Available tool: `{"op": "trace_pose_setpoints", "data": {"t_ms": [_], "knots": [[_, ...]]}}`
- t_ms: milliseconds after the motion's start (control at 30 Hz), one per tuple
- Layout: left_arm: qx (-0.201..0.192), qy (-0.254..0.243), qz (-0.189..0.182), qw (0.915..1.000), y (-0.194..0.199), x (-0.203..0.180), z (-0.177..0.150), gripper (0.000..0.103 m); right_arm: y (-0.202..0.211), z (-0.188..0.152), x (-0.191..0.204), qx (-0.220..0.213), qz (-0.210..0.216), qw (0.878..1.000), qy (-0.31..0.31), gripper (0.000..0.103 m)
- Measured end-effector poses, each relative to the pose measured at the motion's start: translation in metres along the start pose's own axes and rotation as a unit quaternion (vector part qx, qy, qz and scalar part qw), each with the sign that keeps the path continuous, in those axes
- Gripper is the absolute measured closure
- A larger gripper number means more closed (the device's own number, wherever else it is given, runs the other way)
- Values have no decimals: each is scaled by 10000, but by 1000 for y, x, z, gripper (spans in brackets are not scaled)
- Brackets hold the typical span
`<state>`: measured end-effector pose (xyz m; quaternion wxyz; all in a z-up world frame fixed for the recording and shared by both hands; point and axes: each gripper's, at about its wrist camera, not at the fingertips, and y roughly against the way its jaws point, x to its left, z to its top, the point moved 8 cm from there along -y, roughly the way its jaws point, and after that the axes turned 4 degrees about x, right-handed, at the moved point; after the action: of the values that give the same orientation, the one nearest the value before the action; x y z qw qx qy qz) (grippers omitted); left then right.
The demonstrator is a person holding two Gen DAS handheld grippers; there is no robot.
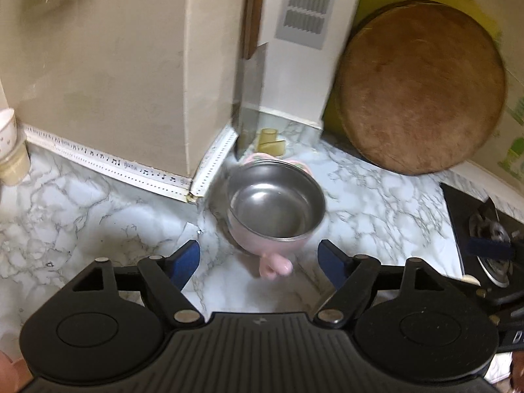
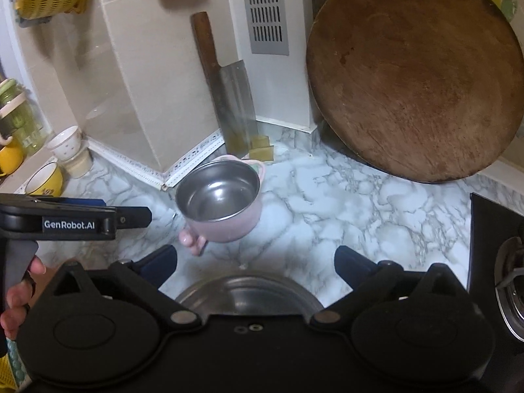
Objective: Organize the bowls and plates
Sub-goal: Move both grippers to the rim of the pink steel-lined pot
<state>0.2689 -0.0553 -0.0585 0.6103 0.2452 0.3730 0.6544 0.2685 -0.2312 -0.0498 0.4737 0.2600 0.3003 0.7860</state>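
Observation:
A pink bowl [image 1: 275, 203] with a steel lining and a stubby pink handle [image 1: 273, 267] stands upright on the marble counter, near the wall corner. My left gripper [image 1: 258, 258] hovers just in front of it, open, its blue pads wide apart with only the handle showing between them. In the right wrist view the same bowl [image 2: 219, 203] sits ahead and slightly to the left. My right gripper [image 2: 255, 262] is open and holds nothing. A steel rim [image 2: 249, 290] of another dish lies right under it, mostly hidden by the gripper body. The left gripper [image 2: 98, 216] shows side-on at the left.
A round wooden chopping board [image 2: 416, 75] leans on the back wall at the right. A cleaver [image 2: 229, 98] stands against the corner. A black gas stove [image 2: 497, 262] fills the right edge. Cups [image 2: 65, 145], a yellow mug [image 2: 44, 180] and a jar crowd the left.

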Motion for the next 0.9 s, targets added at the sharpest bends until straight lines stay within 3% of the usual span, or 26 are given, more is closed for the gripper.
{"op": "trace_pose_setpoints", "data": {"t_ms": [133,433,600,700,833,900], "knots": [[128,168,-24,9998,-19,13,17,24,-22,12,-4,166,18,9997,-190,0],[273,-48,114,9996,-66,14,34,24,-66,32,-2,350,-61,9993,-123,5],[369,-36,182,9991,-89,14,33,25,-95,34,-4,609,-71,9980,-156,20],[418,37,240,9988,-100,19,34,25,-110,35,-6,724,-85,9971,-230,24],[512,148,238,9983,-111,25,36,37,-127,37,-10,887,-53,9954,-372,30],[544,191,206,9981,-116,24,36,38,-135,38,-12,930,-79,9948,-418,34]]}}
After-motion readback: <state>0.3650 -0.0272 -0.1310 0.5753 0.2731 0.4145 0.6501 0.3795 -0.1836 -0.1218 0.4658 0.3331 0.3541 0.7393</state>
